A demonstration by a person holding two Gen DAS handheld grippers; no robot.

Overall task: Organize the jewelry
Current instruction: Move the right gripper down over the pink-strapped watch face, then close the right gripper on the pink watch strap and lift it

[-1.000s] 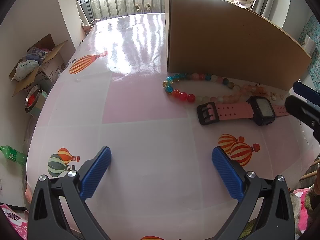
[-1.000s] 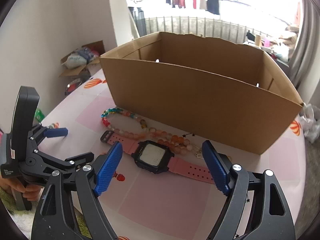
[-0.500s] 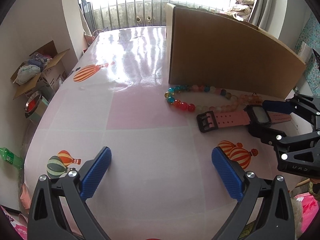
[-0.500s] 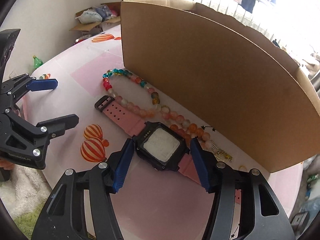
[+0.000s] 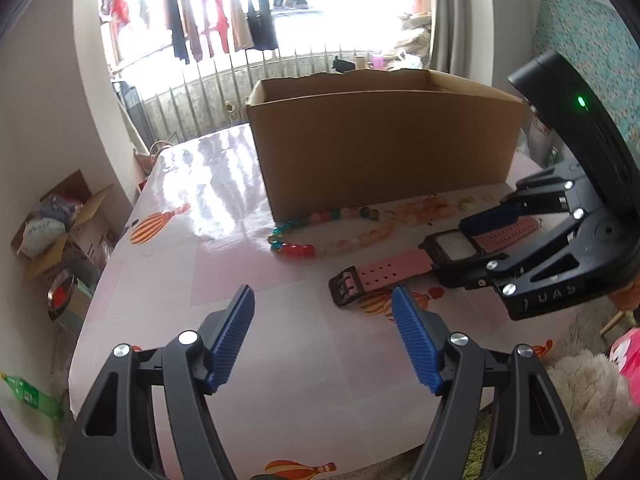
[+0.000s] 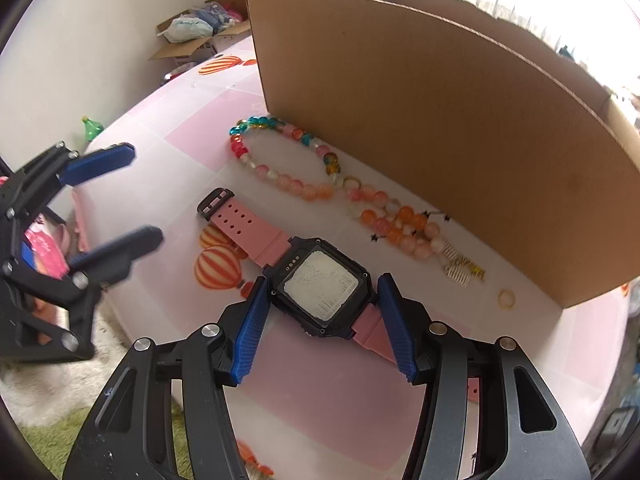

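From the left wrist, the left gripper (image 5: 322, 318) is partly open and has just been closing, with nothing between its pads, over bare surface (image 5: 280, 360). From the right wrist, the right gripper (image 6: 320, 308) has narrowed around the watch (image 6: 320, 286), both pads beside its case; real squeezing can't be told. The beads (image 6: 296, 188) lie by the box (image 6: 440, 120).

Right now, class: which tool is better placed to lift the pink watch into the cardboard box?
Right. The right tool already straddles the watch case, its jaws closing beside it. The left tool stands apart over bare table, nothing between its jaws.
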